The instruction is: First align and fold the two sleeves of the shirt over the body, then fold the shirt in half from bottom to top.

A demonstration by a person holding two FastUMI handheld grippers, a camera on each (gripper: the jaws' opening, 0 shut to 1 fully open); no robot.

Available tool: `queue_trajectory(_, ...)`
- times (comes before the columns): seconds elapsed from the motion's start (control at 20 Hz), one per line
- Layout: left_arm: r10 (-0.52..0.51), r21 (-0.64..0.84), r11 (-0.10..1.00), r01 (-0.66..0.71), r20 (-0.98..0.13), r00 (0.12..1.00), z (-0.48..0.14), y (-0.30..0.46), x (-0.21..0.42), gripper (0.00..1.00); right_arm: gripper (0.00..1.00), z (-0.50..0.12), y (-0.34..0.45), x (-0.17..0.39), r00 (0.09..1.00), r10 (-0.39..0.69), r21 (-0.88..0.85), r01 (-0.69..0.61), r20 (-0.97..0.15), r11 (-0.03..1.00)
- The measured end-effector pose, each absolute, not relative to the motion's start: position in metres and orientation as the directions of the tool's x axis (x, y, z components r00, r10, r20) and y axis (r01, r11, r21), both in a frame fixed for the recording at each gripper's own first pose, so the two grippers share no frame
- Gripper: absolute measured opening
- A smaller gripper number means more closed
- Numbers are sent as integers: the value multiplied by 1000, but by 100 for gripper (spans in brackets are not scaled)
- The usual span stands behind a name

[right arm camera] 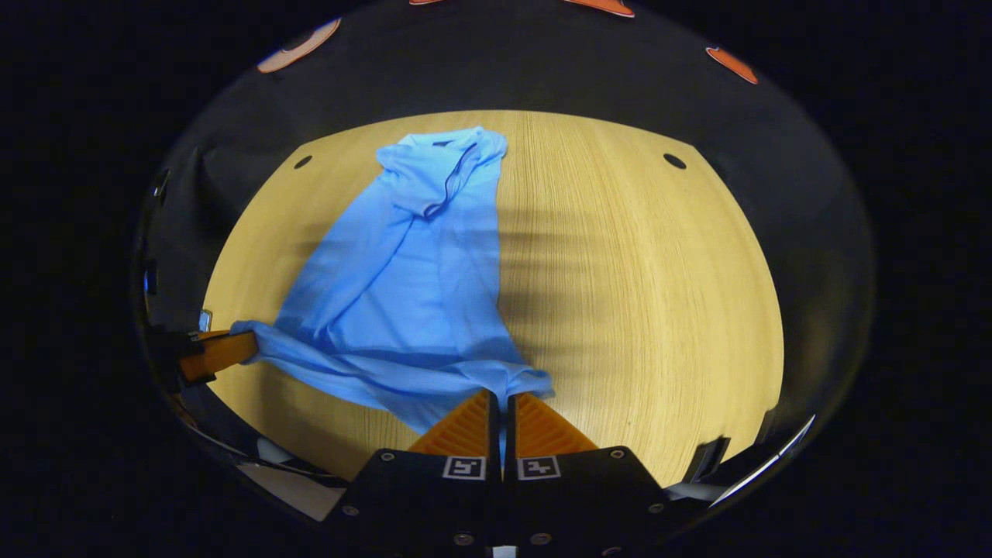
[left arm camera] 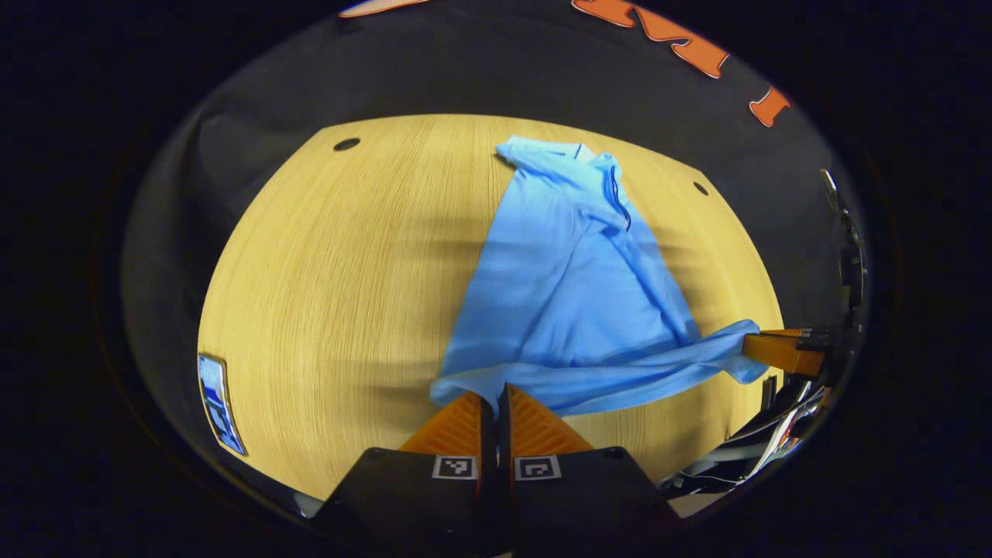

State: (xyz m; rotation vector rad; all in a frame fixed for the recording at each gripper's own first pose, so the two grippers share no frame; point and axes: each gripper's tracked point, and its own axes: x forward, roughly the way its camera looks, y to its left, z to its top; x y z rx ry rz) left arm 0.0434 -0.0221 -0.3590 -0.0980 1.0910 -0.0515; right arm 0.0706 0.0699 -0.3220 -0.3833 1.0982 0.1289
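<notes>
Pinching the bottom hem of a light blue shirt (left arm camera: 566,279) at its two corners, the left gripper (left arm camera: 496,403) and the right gripper (right arm camera: 502,407) each have their fingers pressed together on the fabric. Between them the hem hangs lifted above the wooden desk (left arm camera: 333,294), while the narrowed body and collar lie toward the desk's far edge.

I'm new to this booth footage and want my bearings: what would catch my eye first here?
The blue shirt stands out, spread on the wooden table with its collar at the far end. Each gripper pinches a near hem corner: the left gripper at the bottom of its own view, the right gripper likewise, stretching the hem between them.
</notes>
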Motion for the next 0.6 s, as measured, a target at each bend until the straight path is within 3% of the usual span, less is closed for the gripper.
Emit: queue_trajectory(0.6, -101, -108, 994, 25, -785, 611, -308, -5, 233, 4, 0, -283, 110, 205, 587, -44, -266, -297, -808, 917)
